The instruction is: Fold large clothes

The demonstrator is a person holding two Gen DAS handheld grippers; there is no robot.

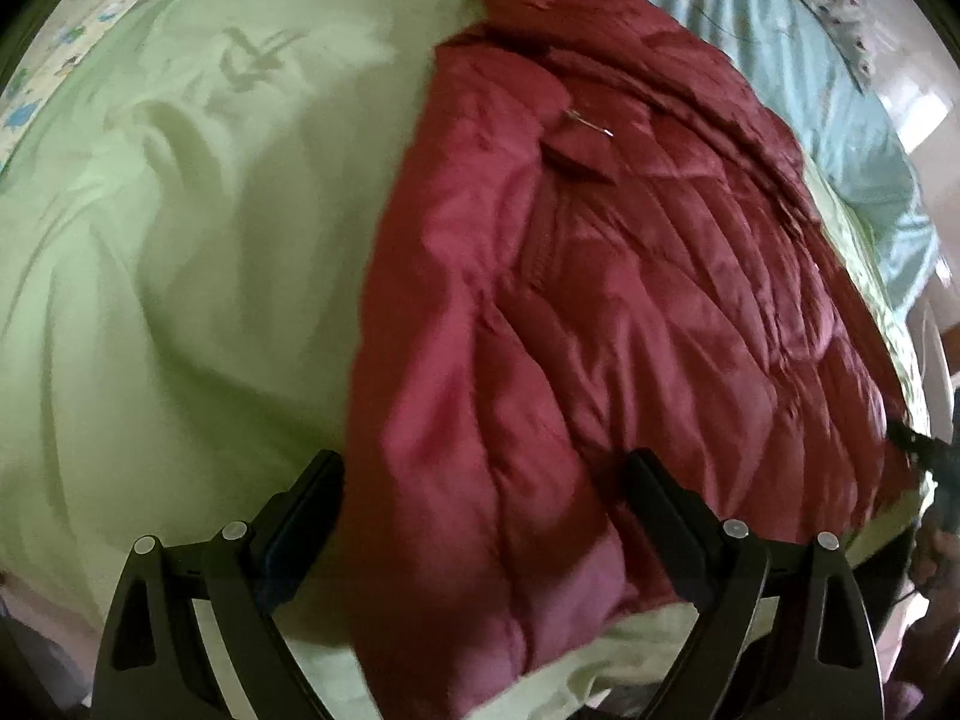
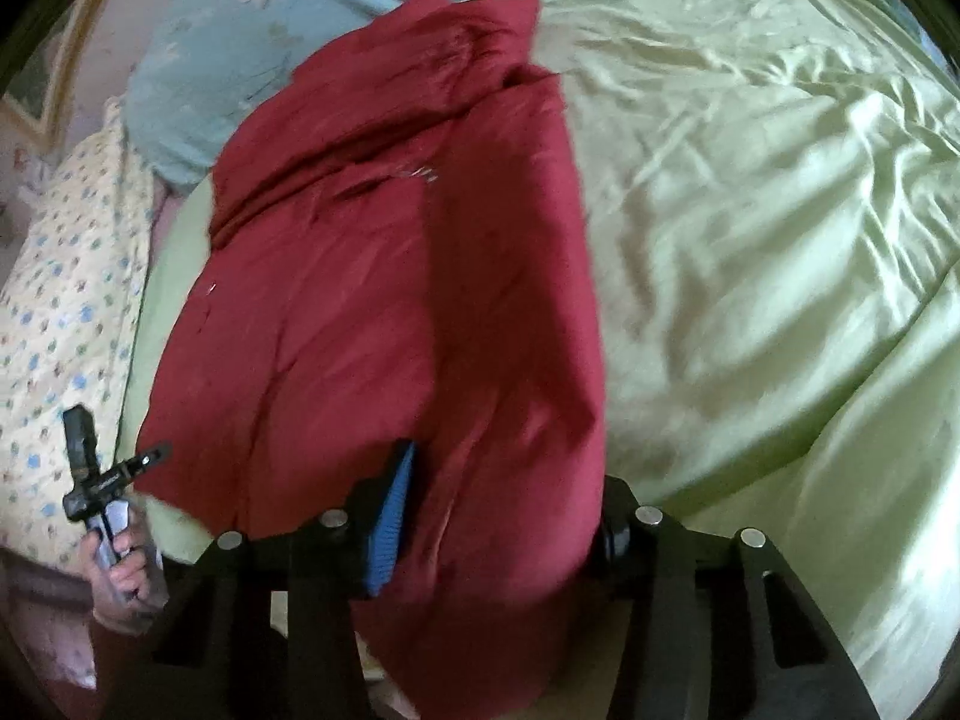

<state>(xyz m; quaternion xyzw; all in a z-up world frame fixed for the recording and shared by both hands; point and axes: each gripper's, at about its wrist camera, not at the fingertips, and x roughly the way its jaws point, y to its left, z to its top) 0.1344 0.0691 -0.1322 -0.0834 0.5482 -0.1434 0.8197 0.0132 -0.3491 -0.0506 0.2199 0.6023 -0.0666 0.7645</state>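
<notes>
Pale green bedding (image 1: 180, 276) covers the bed I am working over, with a light blue quilt (image 1: 798, 60) bunched at the far side and a yellow patterned pillow (image 2: 66, 312) along one edge. On the green cover lies the dark red quilted jacket (image 1: 600, 312), stretched away from me with its collar end farthest off and its near hem hanging toward my tongs.

From the left wrist camera, my left gripper (image 1: 486, 468) has its fingers spread wide. The jacket's near edge sits between them: the left finger (image 1: 312, 498) is just beside the garment's folded side, over the green cover, and the right finger (image 1: 660, 492) is over the red fabric. I cannot tell whether either finger touches the cloth.

From the right wrist camera, my right gripper (image 2: 504, 480) is also spread, and a thick fold of the jacket's hem fills the gap between its fingers. The blue-padded finger (image 2: 390, 528) lies against the red fabric; the other finger is mostly hidden behind the fold. In that same view the left tongs appear off to the side, beside the jacket's corner, held in my left hand (image 2: 120, 576).
</notes>
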